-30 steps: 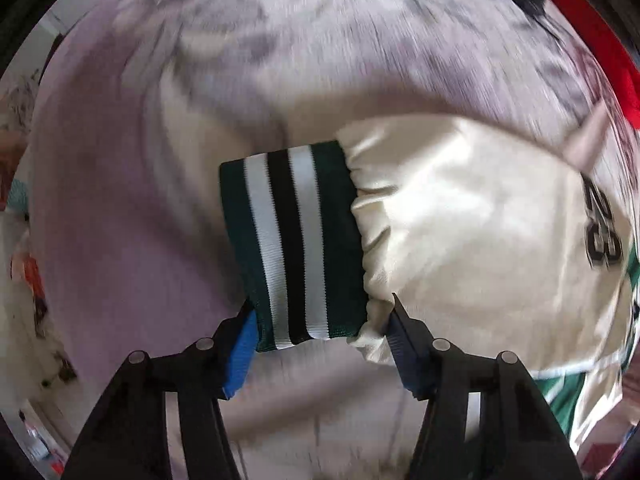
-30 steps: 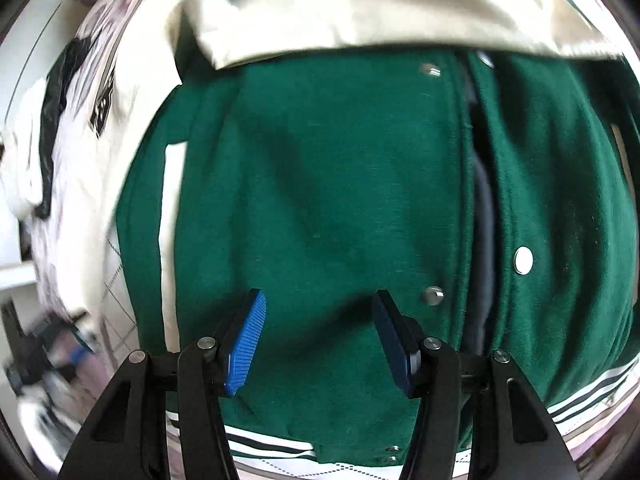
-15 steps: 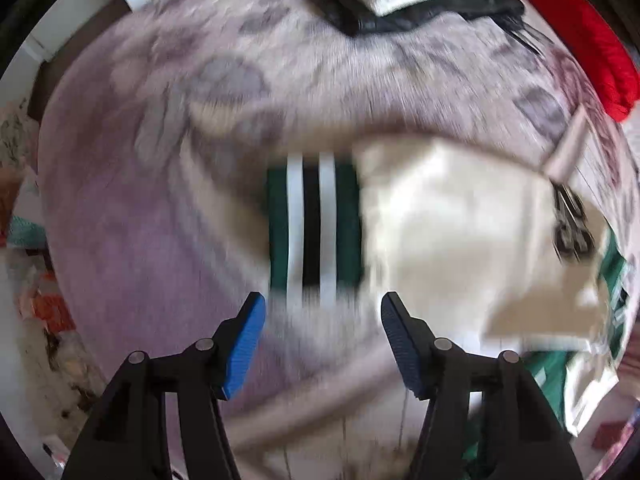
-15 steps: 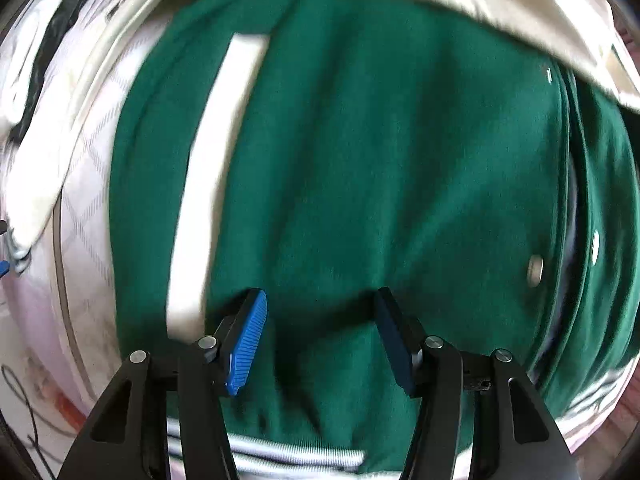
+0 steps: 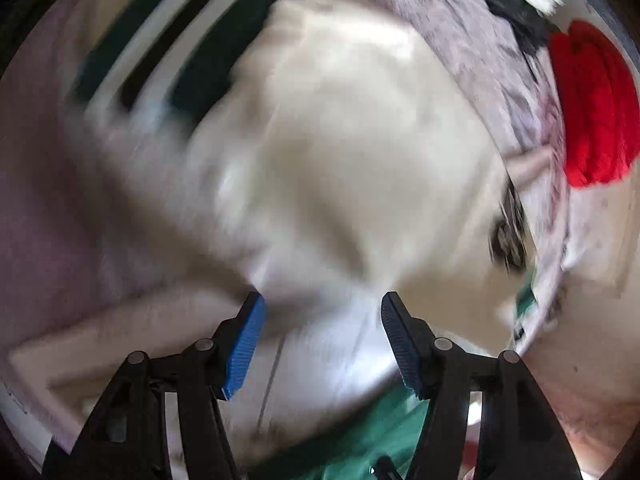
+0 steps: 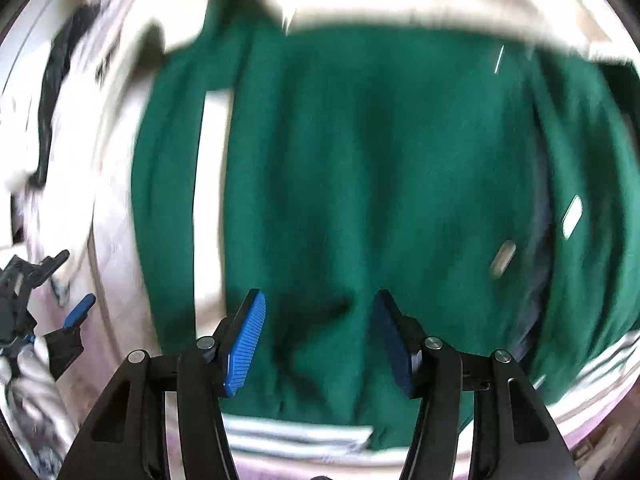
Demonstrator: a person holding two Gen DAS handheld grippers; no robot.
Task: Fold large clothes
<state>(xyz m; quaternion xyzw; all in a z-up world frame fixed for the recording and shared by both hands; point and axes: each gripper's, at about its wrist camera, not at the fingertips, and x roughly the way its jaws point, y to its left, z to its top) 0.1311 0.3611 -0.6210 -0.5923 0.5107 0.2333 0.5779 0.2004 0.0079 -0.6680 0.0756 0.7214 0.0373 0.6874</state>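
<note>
While both tools are hovering with jaws parted and empty, the left gripper (image 5: 320, 340) is facing the jacket's cream sleeve (image 5: 340, 140), whose long axis is running toward the striped cuff (image 5: 180, 52) at eleven o'clock. The right gripper (image 6: 318, 340) is hanging directly above the green jacket body (image 6: 360, 200), which is lying spread on a mauve bedspread (image 5: 48, 200) amid other clothes.

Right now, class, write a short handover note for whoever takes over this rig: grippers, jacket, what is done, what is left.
Left gripper: open, empty, over the cream sleeve, whose striped cuff lies spread on the bed cover.
Right gripper: open, empty, over the jacket's green body.
Done: jacket laid out flat, snaps facing up.
Left: fold the sleeves in, then the body. Views are blurred, so check the edges first.
</note>
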